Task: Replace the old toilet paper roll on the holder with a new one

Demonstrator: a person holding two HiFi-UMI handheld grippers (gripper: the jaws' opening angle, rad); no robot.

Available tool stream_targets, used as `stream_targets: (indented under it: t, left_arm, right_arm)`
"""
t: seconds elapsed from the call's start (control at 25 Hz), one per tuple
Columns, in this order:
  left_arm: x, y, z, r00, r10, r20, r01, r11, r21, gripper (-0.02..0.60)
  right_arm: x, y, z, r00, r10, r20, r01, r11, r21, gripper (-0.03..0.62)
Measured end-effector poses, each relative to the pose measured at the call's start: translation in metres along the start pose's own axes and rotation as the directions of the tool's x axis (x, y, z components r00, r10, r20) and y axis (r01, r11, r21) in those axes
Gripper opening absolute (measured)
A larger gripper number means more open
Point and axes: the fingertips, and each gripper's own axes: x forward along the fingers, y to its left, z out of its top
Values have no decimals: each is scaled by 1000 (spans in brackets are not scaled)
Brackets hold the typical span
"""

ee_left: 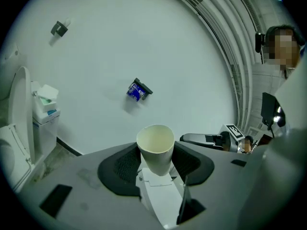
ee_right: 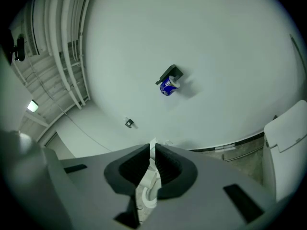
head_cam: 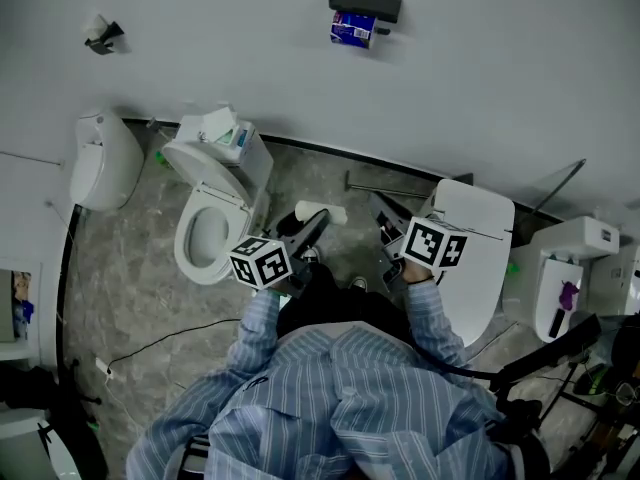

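A: Where is the bare cardboard tube [ee_left: 155, 146]?
B: In the left gripper [head_cam: 318, 224]. Its jaws stand wide apart, with both pads pressed against the tube's sides. One open end of the tube shows above the pads in the left gripper view. The tube is held in the air over the floor [head_cam: 120, 268], between the open toilet [head_cam: 205, 230] and the closed toilet [head_cam: 478, 253].
A: And the right gripper [ee_right: 152, 158]?
B: Its jaws are drawn almost together, with only a thin slit between the pads. I see nothing clamped there; through the slit there is just floor and something white. It is near the left gripper, and both point toward the wall [head_cam: 500, 58].
A: What about the holder [head_cam: 365, 4]?
B: It's black, fixed high on the wall, well apart from both grippers. A blue-wrapped roll [head_cam: 352, 30] hangs just under it, touching it. I can't tell whether the roll is threaded on the bar.
A: Anything else up there?
B: A small fitting [head_cam: 101, 34] near the wall's left end in the head view. Lower down, the person's striped sleeves [head_cam: 255, 333] lead to both grippers.
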Motion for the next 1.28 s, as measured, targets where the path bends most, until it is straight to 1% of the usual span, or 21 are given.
stream_targets:
  t: [0.12,0.32,0.48,0.68,0.88,1.04,1.28]
  left_arm:
    - [-18,-2,-3,1000,9,15,-9,1000,6,201]
    - [-38,-12,-6,1000,-28,10,28,999,27,199]
    - [-69,-21,-16,999,-48,-11,48,998,47,201]
    - [-135,-11,-27,1000,-18,-23,19,999,46,201]
    - [-178,5,-38,1000,-10,-10,10,1000,25,201]
    - [-193,4,-51,1000,-24,-9,24,1000,12,201]
    - [-196,-4,-51,998,-68,-15,69,997,32,201]
  right_arm:
    - [-4,14,-17,1000,1,-18,-2,999,-35,33]
    - [-7,37,-41,1000,-4,-25,2,997,-75,32]
    - [-8,57,-65,999,-28,-26,25,996,-91,32]
    - [-7,92,-107,999,-45,-15,44,996,-77,32]
    - [-8,111,-153,997,-70,-25,68,995,-72,32]
    - [-18,117,-175,996,-88,-28,86,994,-71,32]
    - [-26,123,-181,994,-110,-4,109,990,-85,32]
